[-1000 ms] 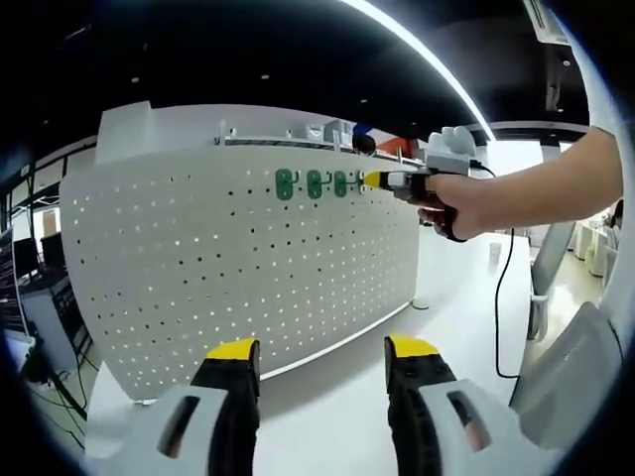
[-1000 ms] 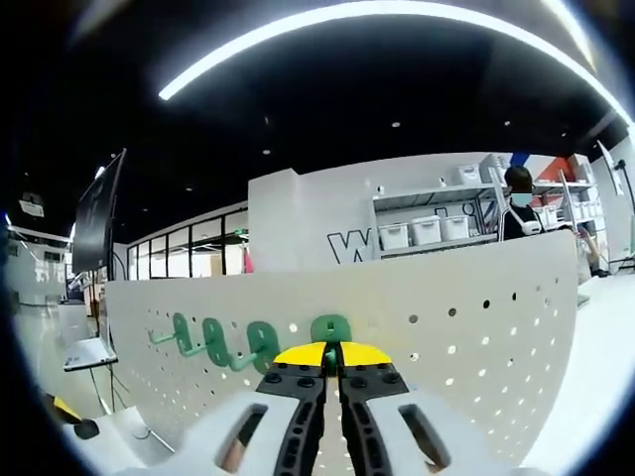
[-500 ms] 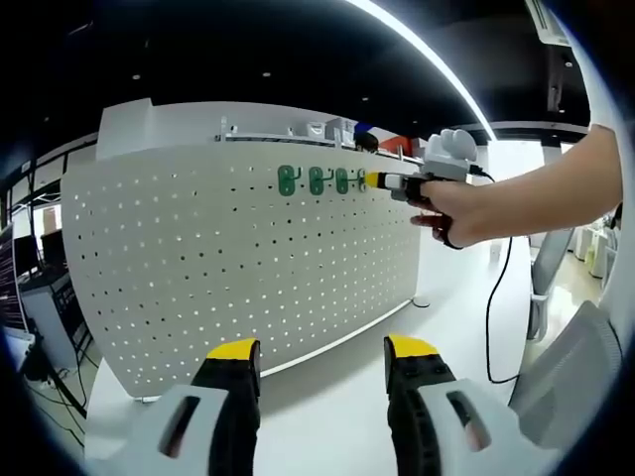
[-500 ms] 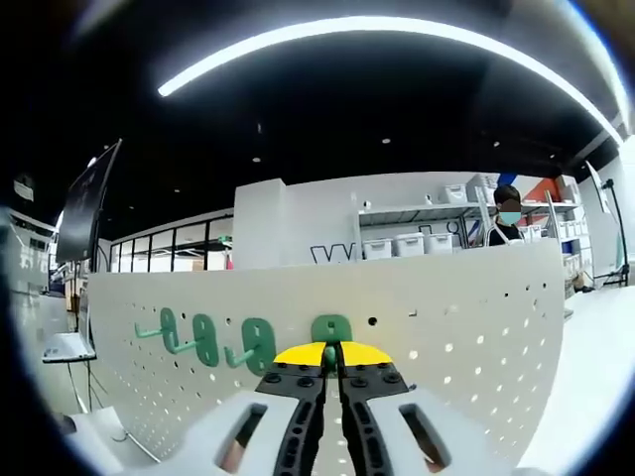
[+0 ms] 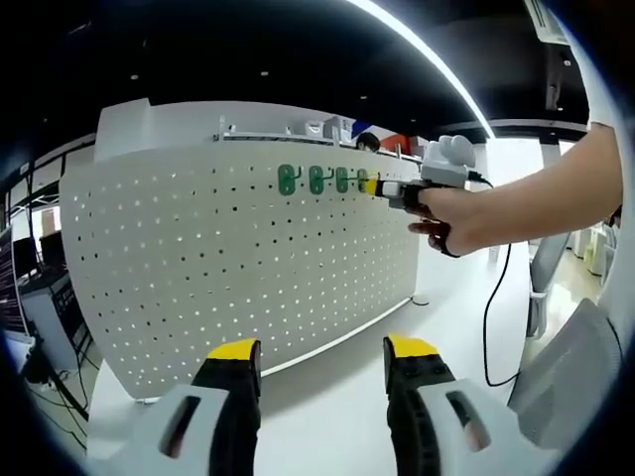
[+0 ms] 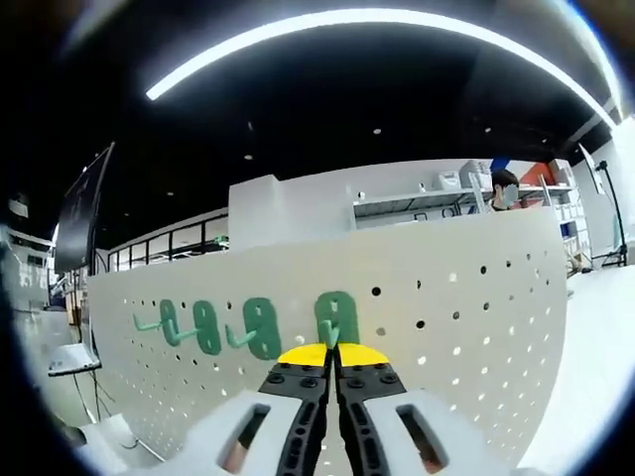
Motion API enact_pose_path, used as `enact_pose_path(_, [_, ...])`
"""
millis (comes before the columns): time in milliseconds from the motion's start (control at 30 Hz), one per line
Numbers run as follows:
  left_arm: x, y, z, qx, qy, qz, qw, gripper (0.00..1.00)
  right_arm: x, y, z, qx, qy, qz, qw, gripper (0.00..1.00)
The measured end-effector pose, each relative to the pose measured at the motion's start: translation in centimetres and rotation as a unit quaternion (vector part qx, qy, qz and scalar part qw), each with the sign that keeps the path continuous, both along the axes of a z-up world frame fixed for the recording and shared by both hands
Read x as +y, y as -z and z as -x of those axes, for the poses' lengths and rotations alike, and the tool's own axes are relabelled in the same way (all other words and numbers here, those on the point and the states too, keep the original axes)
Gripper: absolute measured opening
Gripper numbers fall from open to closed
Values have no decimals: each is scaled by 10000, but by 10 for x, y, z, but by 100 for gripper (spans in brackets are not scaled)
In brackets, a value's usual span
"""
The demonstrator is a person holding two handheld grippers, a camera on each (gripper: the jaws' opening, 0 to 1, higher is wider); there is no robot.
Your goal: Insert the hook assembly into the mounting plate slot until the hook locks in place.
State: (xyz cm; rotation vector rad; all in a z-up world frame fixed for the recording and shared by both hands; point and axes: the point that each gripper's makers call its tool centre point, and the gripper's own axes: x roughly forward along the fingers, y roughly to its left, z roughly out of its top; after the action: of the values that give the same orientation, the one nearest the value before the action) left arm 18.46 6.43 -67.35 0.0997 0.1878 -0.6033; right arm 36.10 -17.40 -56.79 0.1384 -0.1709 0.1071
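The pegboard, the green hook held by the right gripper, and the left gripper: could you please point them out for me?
pegboard (image 5: 218, 268): left gripper view, on its bare perforated face.
green hook (image 6: 336, 315): right gripper view, on its back plate above the fingers.
left gripper (image 5: 322, 359): left gripper view, midway between its yellow tips.

A big open showroom or lab: black ceiling with a long light strip (image 6: 377, 20), shelves (image 6: 417, 203) of white bins, glass partitions (image 6: 164, 260), a white pegboard (image 5: 228, 268) on the counter (image 5: 327, 397).

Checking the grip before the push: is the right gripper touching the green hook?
Touching: in the right gripper view, the right gripper has its jaws shut on the green hook.
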Motion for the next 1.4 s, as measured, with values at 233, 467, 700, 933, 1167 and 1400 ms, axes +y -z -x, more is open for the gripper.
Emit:
enact_pose_path(233, [-2,1,0,13,15,16,10000,51,-2,1,1,56,-55,6,10000,0])
enact_pose_path(467, [-4,1,1,-5,50,6,10000,52,-2,6,6,167,-209,64,9996,7])
enact_pose_path(700, [-4,-1,1,-38,55,4,10000,52,3,19,12,414,-626,493,9960,24])
enact_pose_path(933, [-6,-3,1,-50,43,10,10000,54,18,19,24,430,-1152,797,9892,37])
enact_pose_path(1167, [-11,-4,2,-50,112,9,9999,54,20,17,25,393,-1273,771,9881,41])
enact_pose_path(1400, [-12,-8,0,-95,139,-14,9999,54,17,16,35,359,-1330,781,9874,41])
